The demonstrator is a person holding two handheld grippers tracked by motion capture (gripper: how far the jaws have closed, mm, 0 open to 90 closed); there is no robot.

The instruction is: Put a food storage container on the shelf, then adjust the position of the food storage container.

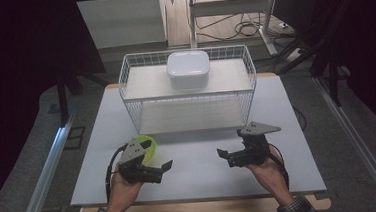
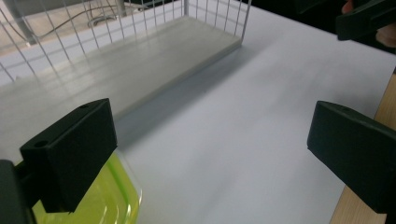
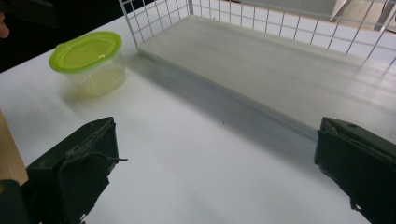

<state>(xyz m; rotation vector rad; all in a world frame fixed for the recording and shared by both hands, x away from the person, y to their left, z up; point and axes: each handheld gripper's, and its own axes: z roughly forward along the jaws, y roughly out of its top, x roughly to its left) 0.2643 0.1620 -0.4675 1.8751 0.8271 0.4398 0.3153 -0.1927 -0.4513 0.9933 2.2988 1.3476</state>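
A: Nearest the camera, a person's two hands rest low on the white table (image 1: 196, 180), each carrying a gripper. Where do the tongs stand?

B: Both wide apart and empty. The left gripper (image 1: 166, 165) sits at about seven o'clock on the table, the right gripper (image 1: 223, 153) at about five, jaws turned toward each other across bare tabletop. In the right gripper view (image 3: 215, 158) nothing lies between the jaws.

A: And the green-lidded container (image 1: 147, 145)?

B: Just beyond the left gripper, toward eleven o'clock from it, standing upright on the table with its lid on. In the left gripper view (image 2: 210, 144) its lime lid (image 2: 112, 196) peeks out under one jaw, beside it rather than between the jaws. It looks like the likeliest thing to be picked up, hence the open jaws.

A: Farther back?

B: A white wire basket (image 1: 124, 80) at twelve o'clock, lying on its side, open face toward the person, probably for easy loading. A white lidded box (image 1: 188, 68) sits on top.
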